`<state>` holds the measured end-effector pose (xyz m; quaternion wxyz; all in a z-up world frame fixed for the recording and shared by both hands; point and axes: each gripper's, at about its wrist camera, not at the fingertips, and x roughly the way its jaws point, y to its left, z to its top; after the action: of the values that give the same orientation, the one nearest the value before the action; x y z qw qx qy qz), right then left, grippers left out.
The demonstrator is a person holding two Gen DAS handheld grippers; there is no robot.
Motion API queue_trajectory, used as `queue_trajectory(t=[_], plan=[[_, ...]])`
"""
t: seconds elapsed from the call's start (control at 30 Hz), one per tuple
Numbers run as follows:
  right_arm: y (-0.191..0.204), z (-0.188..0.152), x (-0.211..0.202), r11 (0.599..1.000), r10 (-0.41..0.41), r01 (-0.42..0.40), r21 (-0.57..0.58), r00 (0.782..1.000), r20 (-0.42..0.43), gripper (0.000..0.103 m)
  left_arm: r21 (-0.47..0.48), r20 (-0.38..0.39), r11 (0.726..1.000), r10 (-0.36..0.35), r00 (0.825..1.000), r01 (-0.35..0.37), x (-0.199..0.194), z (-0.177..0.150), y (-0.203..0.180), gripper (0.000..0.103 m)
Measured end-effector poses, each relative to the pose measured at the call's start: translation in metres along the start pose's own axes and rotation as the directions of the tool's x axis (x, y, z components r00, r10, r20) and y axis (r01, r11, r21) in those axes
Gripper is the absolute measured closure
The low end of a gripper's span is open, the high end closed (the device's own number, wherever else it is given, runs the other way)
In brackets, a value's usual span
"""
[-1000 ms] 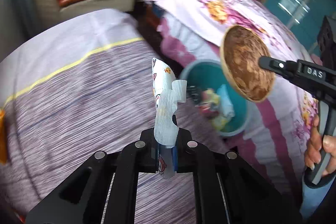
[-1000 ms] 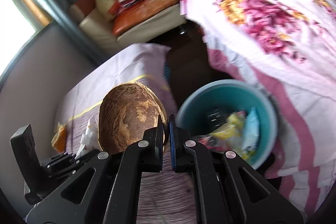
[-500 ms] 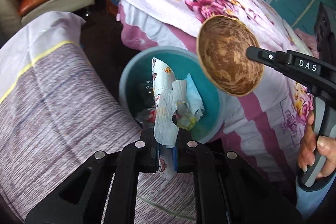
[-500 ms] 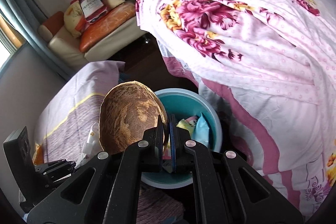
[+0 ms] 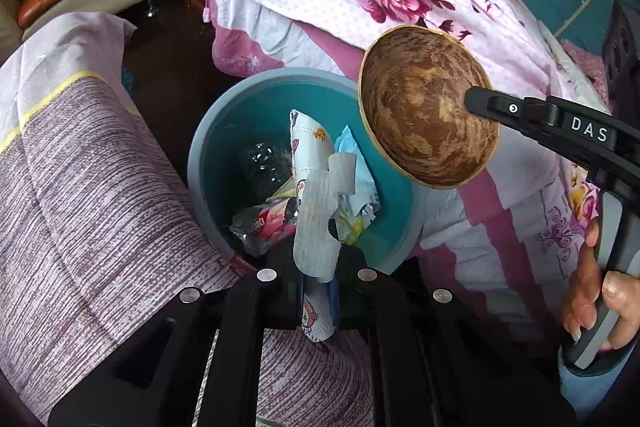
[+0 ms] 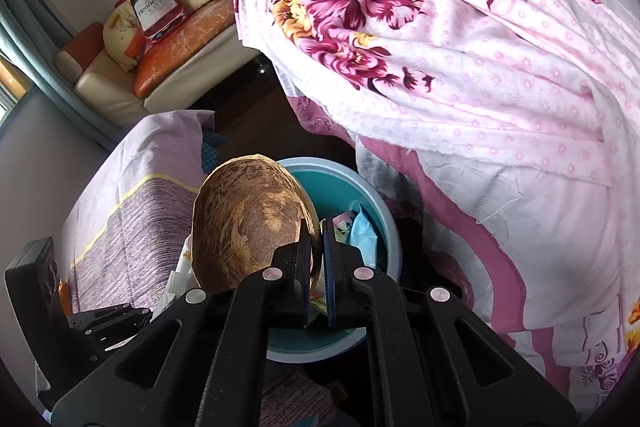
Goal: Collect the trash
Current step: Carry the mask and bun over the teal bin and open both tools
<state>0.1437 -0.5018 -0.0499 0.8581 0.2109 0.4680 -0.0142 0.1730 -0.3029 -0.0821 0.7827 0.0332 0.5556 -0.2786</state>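
Note:
My left gripper (image 5: 318,273) is shut on a white printed paper wrapper (image 5: 316,195) that stands up between its fingers, over the near rim of a teal trash bin (image 5: 224,131). The bin holds several wrappers and a clear plastic bottle (image 5: 262,163). My right gripper (image 6: 317,247) is shut on the edge of a brown coconut shell half (image 6: 248,227), held above the bin (image 6: 360,183). In the left wrist view the shell (image 5: 428,107) hangs over the bin's right rim, gripped by the right gripper's finger (image 5: 500,107).
A striped purple sofa cover (image 5: 80,195) lies left of the bin. A bed with a pink floral blanket (image 6: 460,47) rises right of it. A cream sofa with orange cushions (image 6: 180,35) stands at the back. A dark floor strip runs between.
Both grippers have swung from over the striped cover toward the bin. The wrapper and the shell now hang above the bin. Both grips are unchanged.

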Motion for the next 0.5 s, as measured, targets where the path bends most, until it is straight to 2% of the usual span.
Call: queue_trajectory(t=[0.1, 0.13, 0.17, 0.23, 0.3, 0.5], plan=[[-0.002, 0.0, 0.0, 1.0, -0.009, 0.009, 0.003, 1.0, 0.002, 0.097, -0.004, -0.002, 1.0, 0.008, 1.0, -0.008, 0.002, 0.001, 0.0, 0.086], [-0.002, 0.0, 0.0, 1.0, -0.011, 0.011, 0.004, 1.0, 0.002, 0.097, -0.006, 0.0, 1.0, 0.009, 1.0, -0.009, 0.001, 0.001, 0.0, 0.073], [-0.002, 0.0, 0.0, 1.0, -0.014, 0.014, 0.005, 1.0, 0.003, 0.097, -0.01, 0.006, 1.0, 0.013, 1.0, -0.013, 0.0, 0.002, 0.001, 0.051], [-0.002, 0.0, 0.001, 1.0, -0.016, 0.016, 0.006, 1.0, 0.002, 0.097, -0.02, 0.034, 0.999, 0.034, 0.999, -0.033, -0.004, 0.001, 0.003, 0.026], [-0.002, 0.0, 0.001, 1.0, -0.019, 0.019, 0.005, 1.0, 0.0, 0.097, -0.028, 0.059, 0.999, 0.044, 0.997, -0.042, -0.009, 0.001, 0.006, 0.022], [0.002, 0.0, 0.005, 1.0, -0.02, 0.02, 0.0, 1.0, -0.011, 0.097, -0.076, 0.061, 0.997, 0.037, 0.997, -0.033, -0.02, -0.001, 0.021, 0.015]])
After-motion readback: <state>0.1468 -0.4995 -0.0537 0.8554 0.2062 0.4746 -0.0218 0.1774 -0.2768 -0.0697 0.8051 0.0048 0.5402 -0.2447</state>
